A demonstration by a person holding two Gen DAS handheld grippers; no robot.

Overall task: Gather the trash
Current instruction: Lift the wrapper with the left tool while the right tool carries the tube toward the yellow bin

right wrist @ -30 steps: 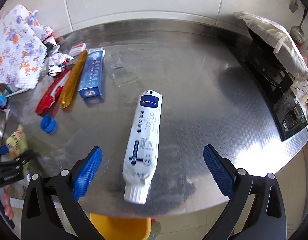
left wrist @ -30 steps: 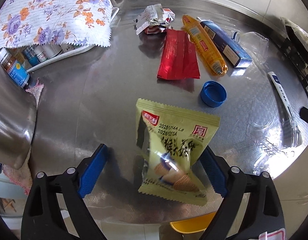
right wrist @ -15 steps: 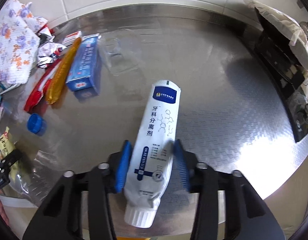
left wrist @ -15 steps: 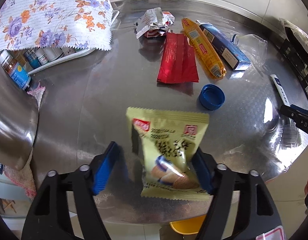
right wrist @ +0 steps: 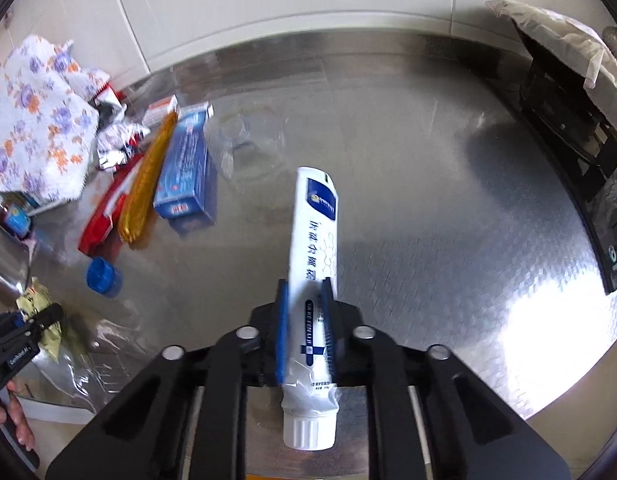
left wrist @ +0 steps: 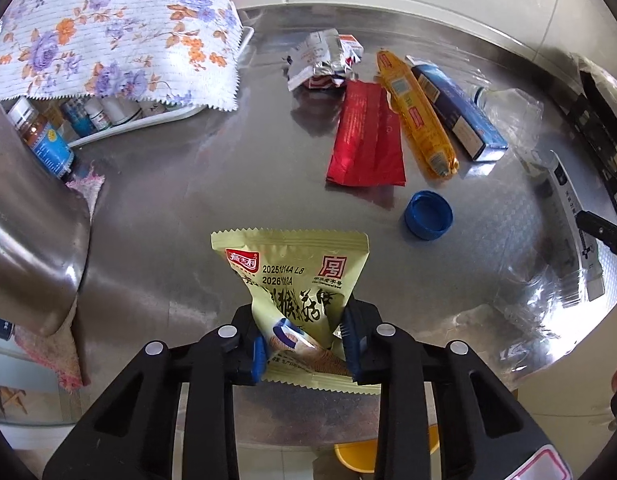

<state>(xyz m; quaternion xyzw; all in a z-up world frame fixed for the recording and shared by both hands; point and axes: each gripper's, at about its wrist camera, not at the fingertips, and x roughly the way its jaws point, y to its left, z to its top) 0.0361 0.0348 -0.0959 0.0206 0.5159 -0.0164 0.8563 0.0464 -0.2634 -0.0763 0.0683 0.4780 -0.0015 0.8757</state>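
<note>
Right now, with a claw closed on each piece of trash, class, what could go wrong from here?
1. The left claw pinches only the crumpled lower part of the green snack packet; it may slip free.
2. The right claw, its jaws closing, grips the white tube near its cap end, so the long end may droop or swing.

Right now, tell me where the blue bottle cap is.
In the left wrist view the blue bottle cap lies on the steel counter, right of centre, just below the red wrapper and the orange sausage stick, beyond the yellow-green snack packet.

Steel counter [left wrist: 188,200] bears red packet [left wrist: 366,136], blue cap [left wrist: 428,215]
</note>
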